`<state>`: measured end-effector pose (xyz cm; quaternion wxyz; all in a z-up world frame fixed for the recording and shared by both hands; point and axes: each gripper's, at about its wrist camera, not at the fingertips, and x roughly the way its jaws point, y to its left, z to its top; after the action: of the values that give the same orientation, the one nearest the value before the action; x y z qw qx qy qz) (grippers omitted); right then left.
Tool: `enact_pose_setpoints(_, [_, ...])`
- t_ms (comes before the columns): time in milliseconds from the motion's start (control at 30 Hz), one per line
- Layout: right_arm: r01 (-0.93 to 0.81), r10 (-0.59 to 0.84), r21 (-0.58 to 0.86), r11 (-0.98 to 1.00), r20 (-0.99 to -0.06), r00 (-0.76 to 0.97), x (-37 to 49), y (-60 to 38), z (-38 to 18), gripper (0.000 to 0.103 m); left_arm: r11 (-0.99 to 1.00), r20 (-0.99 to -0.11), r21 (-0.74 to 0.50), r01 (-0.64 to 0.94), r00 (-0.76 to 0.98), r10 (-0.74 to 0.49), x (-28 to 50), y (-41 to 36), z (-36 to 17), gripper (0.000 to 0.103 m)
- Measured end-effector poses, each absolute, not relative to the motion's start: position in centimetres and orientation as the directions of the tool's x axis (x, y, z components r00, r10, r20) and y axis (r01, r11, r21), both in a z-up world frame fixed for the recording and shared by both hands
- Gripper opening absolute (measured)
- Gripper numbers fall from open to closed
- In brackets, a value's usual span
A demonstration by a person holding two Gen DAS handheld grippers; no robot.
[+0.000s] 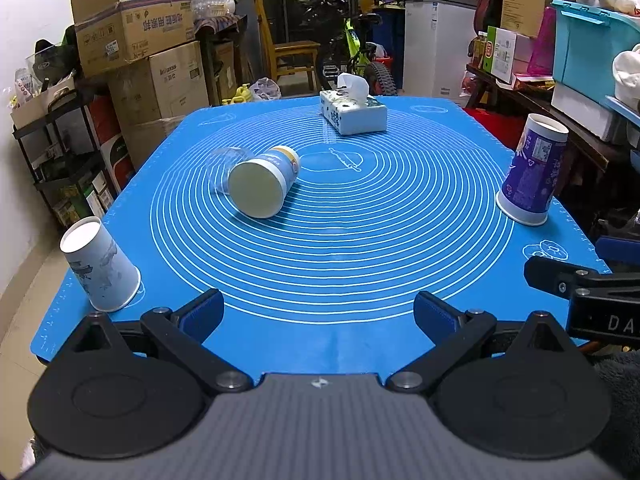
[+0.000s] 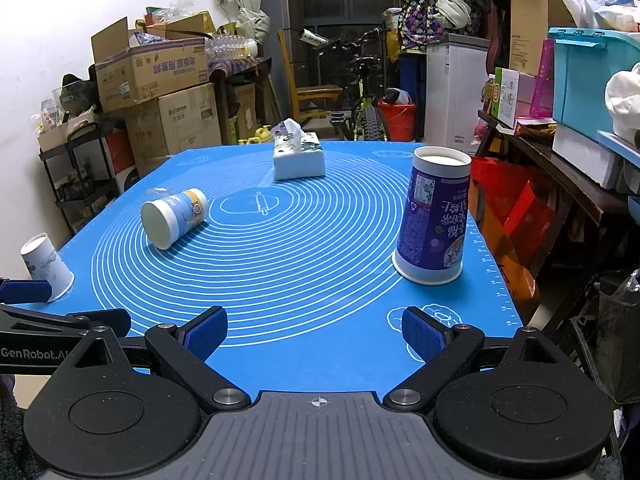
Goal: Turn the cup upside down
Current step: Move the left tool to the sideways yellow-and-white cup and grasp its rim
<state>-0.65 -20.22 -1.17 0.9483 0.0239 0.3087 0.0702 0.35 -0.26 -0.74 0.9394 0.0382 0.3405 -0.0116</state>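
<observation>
Blue silicone mat [image 1: 320, 344] covers the desk, printed with white concentric rings. The left gripper [image 1: 319, 316] hovers low over the near edge, level and pointing toward the far edge, its blue-padded fingers [image 1: 202, 314] spread wide with nothing between them. The right gripper [image 2: 315, 330] hangs beside it at the same near edge, toward the near right corner, likewise level, fingers [image 2: 422, 334] wide apart and empty.

Left of the rings' centre the blue-and-yellow cup [image 1: 264, 184] lies on its side, base turned toward the grippers; something clear and blurred [image 1: 228, 164] sits against its far side, too smeared to identify. A white cup [image 1: 100, 264] stands upside down at the near left corner, just beside the left gripper's left finger. A tall purple cup [image 2: 436, 216] stands upside down by the right edge, ahead of the right gripper. A tissue box [image 1: 352, 114] rests near the far edge, behind the lying cup. Open mat stretches between both grippers and the lying cup.
</observation>
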Motion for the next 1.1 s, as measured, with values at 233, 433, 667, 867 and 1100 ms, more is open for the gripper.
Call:
enact_pose_setpoints(233, [-0.119,0.151,0.093,0.989,-0.586,0.796,0.1,-20.1,-1.3,0.094,0.997,-0.636,0.066,0.045,0.772,0.008,0.6,0.4,-1.0,0.100])
enact_pose_setpoints(433, [-0.121,0.158,0.103,0.987,-0.588,0.793,1.6,-19.9,-1.3,0.094,0.997,-0.629,0.069,0.039,0.777,0.013,2.0,1.0,-1.3,0.100])
enact_pose_setpoints(667, [-0.127,0.161,0.098,0.987,-0.587,0.794,3.8,-19.4,-1.5,0.094,0.996,-0.602,0.082,0.023,0.798,0.031,4.1,1.7,-1.6,0.100])
enact_pose_setpoints(867, [-0.124,0.156,0.095,0.988,-0.587,0.794,6.1,-19.0,-1.8,0.094,0.993,-0.558,0.120,0.017,0.828,0.053,6.9,2.1,-2.4,0.100])
enact_pose_setpoints(1100, [-0.104,0.143,0.100,0.990,-0.591,0.794,8.6,-19.1,-2.6,0.094,0.989,-0.506,0.148,-0.001,0.859,0.076,10.8,3.0,-3.3,0.100])
